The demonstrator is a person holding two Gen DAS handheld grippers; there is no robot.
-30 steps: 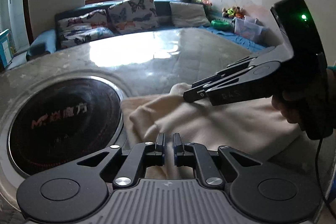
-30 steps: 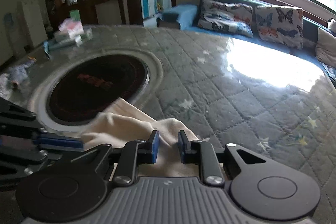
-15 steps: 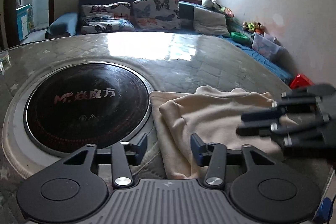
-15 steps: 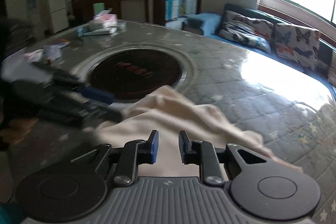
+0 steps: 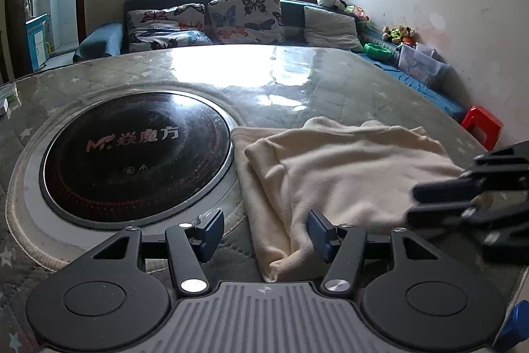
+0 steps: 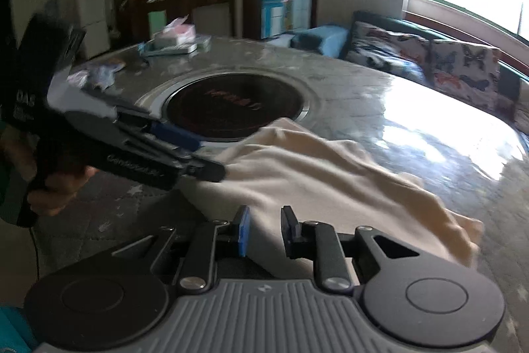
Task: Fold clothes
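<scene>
Cream fleece garment (image 5: 344,174) is what we've got here, lying folded over on the round glass-topped worktop with the quilted grey cover (image 5: 297,81), right beside the black round induction cooker with red lettering (image 5: 135,151) set into the middle. One edge of the cloth just overlaps the cooker's silver ring. It's in at least two layers, the top one a bit rumpled, and a lower layer sticks out along the side near the cooker.

Our left tool (image 5: 263,234) has its blue-padded fingers spread well apart with nothing between them, sitting just over the near corner of the cloth. From the other camera we see it from the side, held in a hand (image 6: 49,187), with its tips right at the edge of the garment (image 6: 314,174).

Our right tool (image 6: 264,232) has its fingers a modest gap apart too, not gripping anything, with the cloth right in front of it. In the left camera it shows up blurred at the right edge (image 5: 463,200), over the far side of the cloth; we can't tell whether it touches the fabric.

Further back on the worktop there's a pile of papers and packets (image 6: 175,38), well away from the cloth. Behind the worktop sits a dark sofa with butterfly-print cushions (image 5: 244,15) under the window.
</scene>
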